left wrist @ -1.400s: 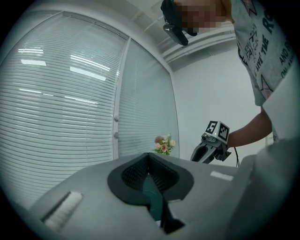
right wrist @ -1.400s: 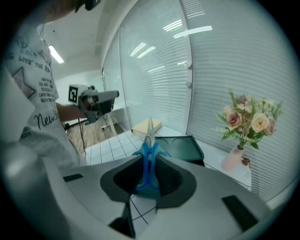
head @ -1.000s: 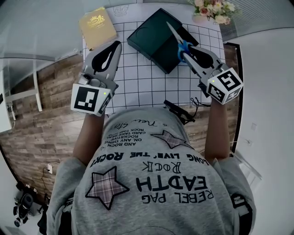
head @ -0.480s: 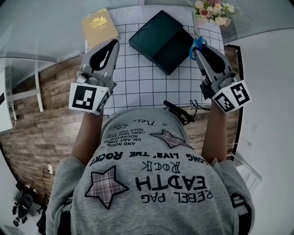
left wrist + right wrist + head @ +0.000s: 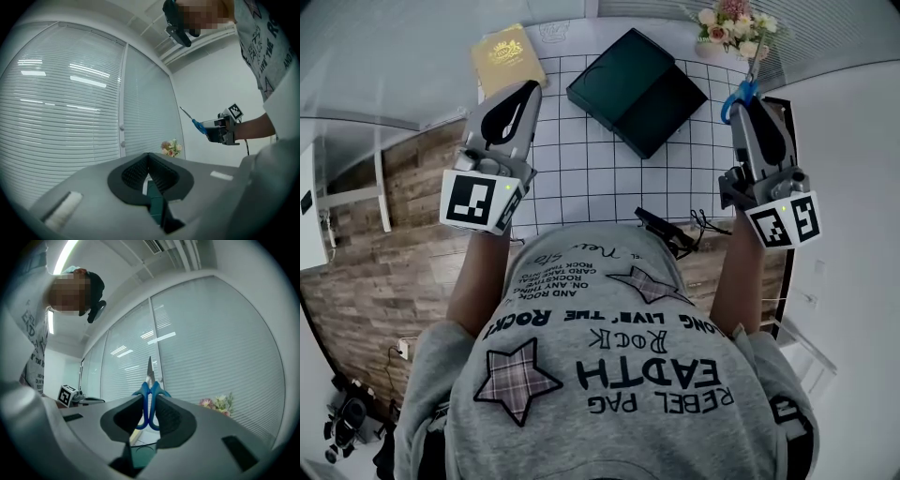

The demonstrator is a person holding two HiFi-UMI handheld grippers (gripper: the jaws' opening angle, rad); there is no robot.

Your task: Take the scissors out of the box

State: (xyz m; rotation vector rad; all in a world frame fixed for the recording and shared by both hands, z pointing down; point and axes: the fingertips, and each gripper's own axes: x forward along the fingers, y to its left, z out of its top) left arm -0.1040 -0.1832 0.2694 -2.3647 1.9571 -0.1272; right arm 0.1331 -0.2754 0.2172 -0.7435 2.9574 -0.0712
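Blue-handled scissors (image 5: 739, 94) are out of the black box (image 5: 637, 89) and held in the air over the mat's right edge. My right gripper (image 5: 750, 103) is shut on their handles, and the blade points away toward the flowers. In the right gripper view the scissors (image 5: 150, 399) stand upright between the pads (image 5: 169, 416), tip up against the blinds. My left gripper (image 5: 532, 91) hovers over the mat's left side, shut with nothing in it. The left gripper view shows its pads (image 5: 157, 171) pressed together and, far off, the scissors (image 5: 197, 125).
A white grid mat (image 5: 609, 178) covers the table. A gold box (image 5: 508, 58) lies at the far left corner and a bunch of flowers (image 5: 731, 23) stands at the far right. A black cable (image 5: 670, 230) lies at the near edge. Wooden floor (image 5: 403, 234) is at the left.
My right gripper has carried the scissors from above the black box to the right, past the mat's edge, and swung the blade away. The left gripper has hardly moved.
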